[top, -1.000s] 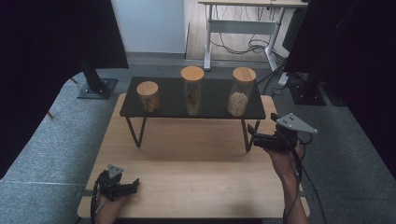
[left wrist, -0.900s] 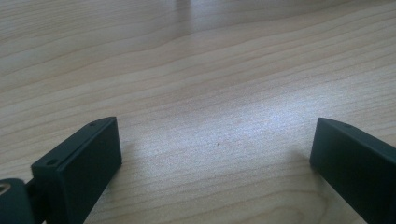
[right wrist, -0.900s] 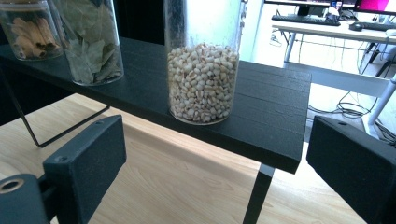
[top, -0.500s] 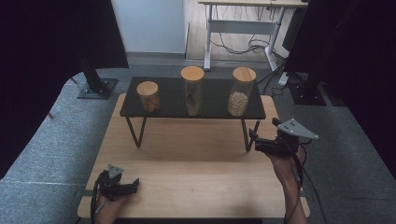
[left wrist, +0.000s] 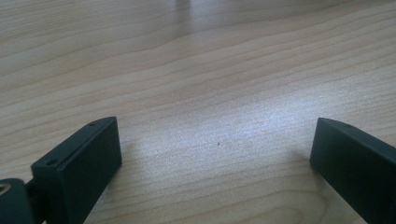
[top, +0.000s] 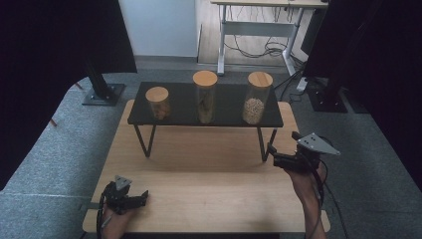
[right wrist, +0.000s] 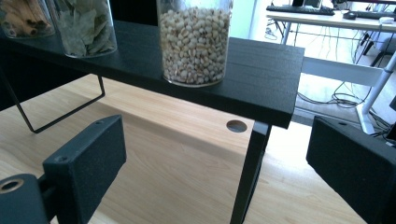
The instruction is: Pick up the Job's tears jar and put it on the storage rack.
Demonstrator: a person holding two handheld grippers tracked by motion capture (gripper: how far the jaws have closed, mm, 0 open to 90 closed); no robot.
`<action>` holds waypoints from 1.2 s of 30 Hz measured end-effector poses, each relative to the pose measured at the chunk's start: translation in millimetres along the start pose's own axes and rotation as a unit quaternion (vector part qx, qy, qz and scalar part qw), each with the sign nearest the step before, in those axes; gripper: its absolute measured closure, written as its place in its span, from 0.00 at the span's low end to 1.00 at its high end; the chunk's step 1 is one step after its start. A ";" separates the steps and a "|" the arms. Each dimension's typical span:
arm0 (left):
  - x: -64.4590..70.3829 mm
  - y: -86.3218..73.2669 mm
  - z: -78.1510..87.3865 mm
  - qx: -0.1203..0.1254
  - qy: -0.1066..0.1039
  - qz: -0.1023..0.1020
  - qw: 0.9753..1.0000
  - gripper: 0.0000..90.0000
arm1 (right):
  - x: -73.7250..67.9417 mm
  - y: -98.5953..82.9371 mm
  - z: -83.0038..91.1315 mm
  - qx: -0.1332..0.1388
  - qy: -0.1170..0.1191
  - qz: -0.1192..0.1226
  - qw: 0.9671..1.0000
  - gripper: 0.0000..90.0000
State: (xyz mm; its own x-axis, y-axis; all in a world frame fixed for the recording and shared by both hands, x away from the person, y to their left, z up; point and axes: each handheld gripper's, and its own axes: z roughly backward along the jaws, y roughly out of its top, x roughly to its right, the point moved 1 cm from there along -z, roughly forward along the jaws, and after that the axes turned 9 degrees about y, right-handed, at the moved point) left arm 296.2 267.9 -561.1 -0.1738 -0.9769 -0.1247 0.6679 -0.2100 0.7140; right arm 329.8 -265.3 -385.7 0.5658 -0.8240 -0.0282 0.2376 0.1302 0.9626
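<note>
In the high view the left gripper (top: 142, 197) sits low at about 7 o'clock, held in the left hand (top: 113, 219), its fingers aimed toward 3 o'clock. In its own view the two black fingers (left wrist: 79, 158) stand wide apart. The right gripper (top: 271, 152) is at about 4 o'clock, held by the right hand (top: 303, 174) with the forearm (top: 312, 211) rising from the bottom edge; it points toward 9 o'clock, and its fingers (right wrist: 86, 163) gape wide.
</note>
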 end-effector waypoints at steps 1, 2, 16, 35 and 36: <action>0.0 0.0 0.0 0.000 0.000 0.000 1.000 0.02 | 0.1 -1.3 0.2 0.000 0.000 0.000 1.000 0.05; 0.0 0.0 0.0 0.000 0.000 0.000 1.000 0.02 | 0.2 -2.9 0.5 0.000 0.000 -0.001 1.000 0.05; 0.2 -0.1 0.1 0.000 0.000 -0.001 1.000 0.02 | 1.3 -20.4 4.1 -0.003 -0.004 -0.004 1.000 0.05; 0.5 0.0 0.0 0.001 -0.001 0.001 1.000 0.02 | 3.8 -51.4 4.8 -0.019 -0.011 -0.017 1.000 0.05; 0.5 0.0 0.0 0.001 -0.001 0.001 1.000 0.02 | 3.9 -53.1 4.8 -0.019 -0.011 -0.018 1.000 0.05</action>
State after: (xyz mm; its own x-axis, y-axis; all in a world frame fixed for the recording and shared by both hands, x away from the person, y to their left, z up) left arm 296.1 267.4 -561.2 -0.1736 -0.9771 -0.1227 0.6666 -0.2083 0.7158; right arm 315.6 -278.1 -435.7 0.5385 -0.8408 -0.0560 0.2879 0.1211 0.9500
